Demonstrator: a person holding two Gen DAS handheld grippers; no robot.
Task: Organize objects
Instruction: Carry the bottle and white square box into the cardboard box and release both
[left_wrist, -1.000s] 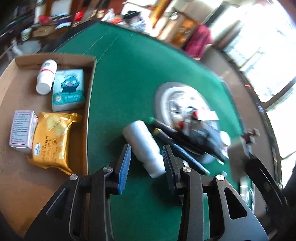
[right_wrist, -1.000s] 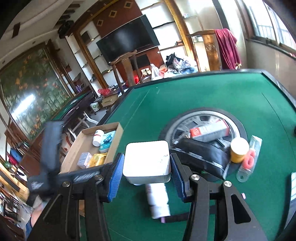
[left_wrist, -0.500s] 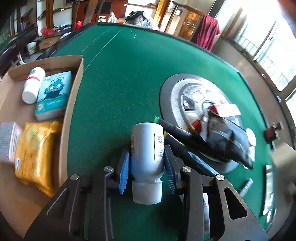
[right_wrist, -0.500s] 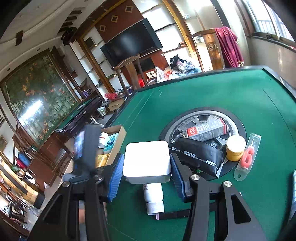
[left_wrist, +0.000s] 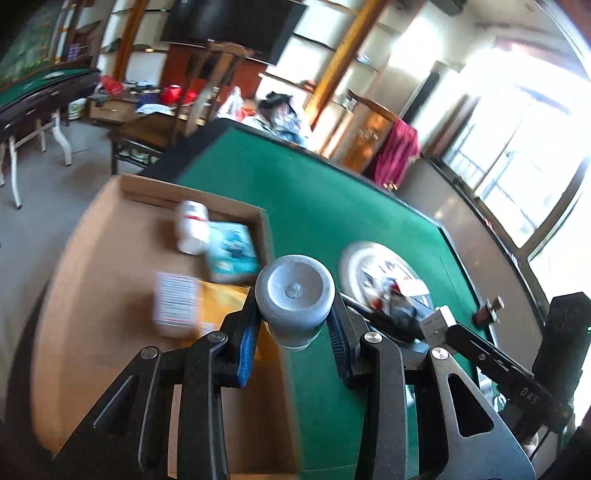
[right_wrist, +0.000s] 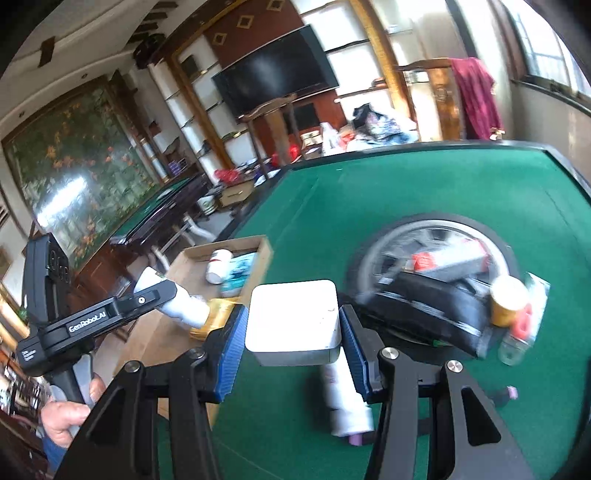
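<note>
Left wrist view: left gripper (left_wrist: 295, 332) is clamped on the white bottle (left_wrist: 295, 299), blue pads tight on both sides, base end facing the lens. A second ago that bottle lay on the green table (left_wrist: 332, 206) beside the pens, jaws open around it; half a second ago pads closed on it; now it's lifted and swung toward 9 o'clock, over the near wall of the cardboard box (left_wrist: 110, 266). So the pick is done and a drop into the box looks next.

Box contents at 10–11 o'clock of the bottle: small white bottle (left_wrist: 192, 229), teal packet (left_wrist: 232, 254), pink-print carton (left_wrist: 175, 302), yellow snack pack (left_wrist: 221, 299). All motion-blurred, labels unreadable, and the snack pack is mostly hidden behind the gripper.

Right wrist view: right gripper (right_wrist: 291, 336) holds the white square box (right_wrist: 295, 317) between its pads at a moderate opening, same as in both earlier frames, barely shifted. The left tool shows at 9 o'clock, carrying the bottle over the cardboard box. Another white bottle (right_wrist: 347, 402) lies on the felt at 6 o'clock, part covered by the square box. Round centre plate (right_wrist: 384, 243) at 3 o'clock carries a black pouch (right_wrist: 428, 310), a yellow jar (right_wrist: 509, 302) and a red-white carton (right_wrist: 447, 258), smeared by blur. The pen under the fingers is cut off; only a pink tip shows.
</note>
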